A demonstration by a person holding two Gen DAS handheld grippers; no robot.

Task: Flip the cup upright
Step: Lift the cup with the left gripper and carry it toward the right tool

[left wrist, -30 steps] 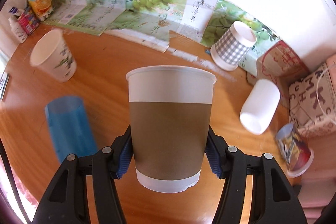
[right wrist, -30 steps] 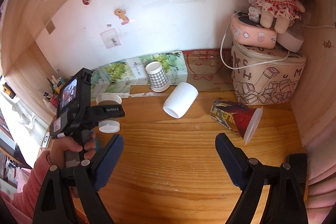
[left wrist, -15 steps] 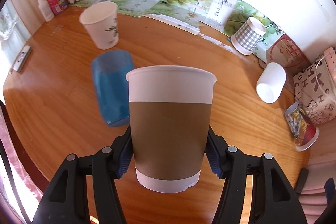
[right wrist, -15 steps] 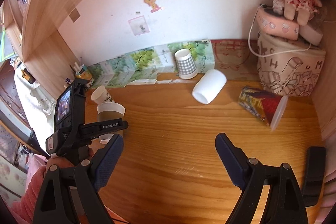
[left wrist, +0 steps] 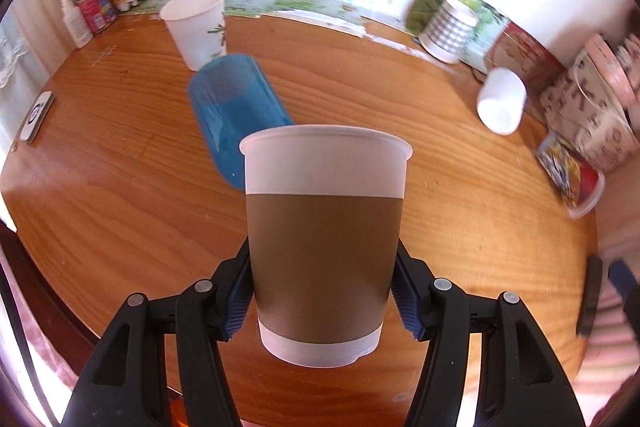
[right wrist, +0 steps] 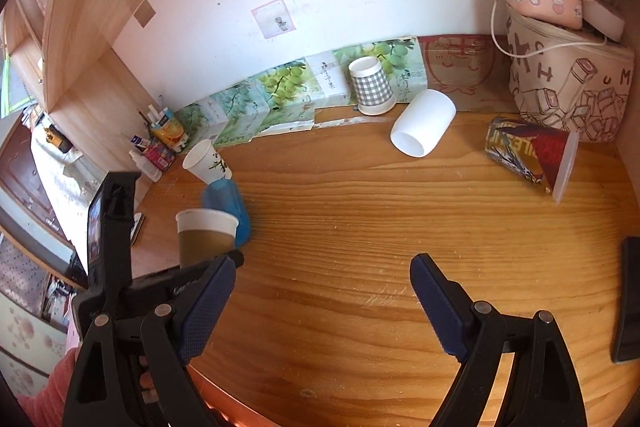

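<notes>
Raised left gripper [left wrist: 322,301] clamps brown cup [left wrist: 325,241] upright | right gripper [right wrist: 322,301] gaping, level

Wooden table [right wrist: 340,227] bears a blue cup [left wrist: 236,115] lying sideways, toppled white cup [right wrist: 424,123].

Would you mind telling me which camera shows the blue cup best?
The right wrist view: the blue cup lies on its side, mostly clear behind the brown cup. In the left wrist view, the brown cup in the left claw hides its near end.
</notes>
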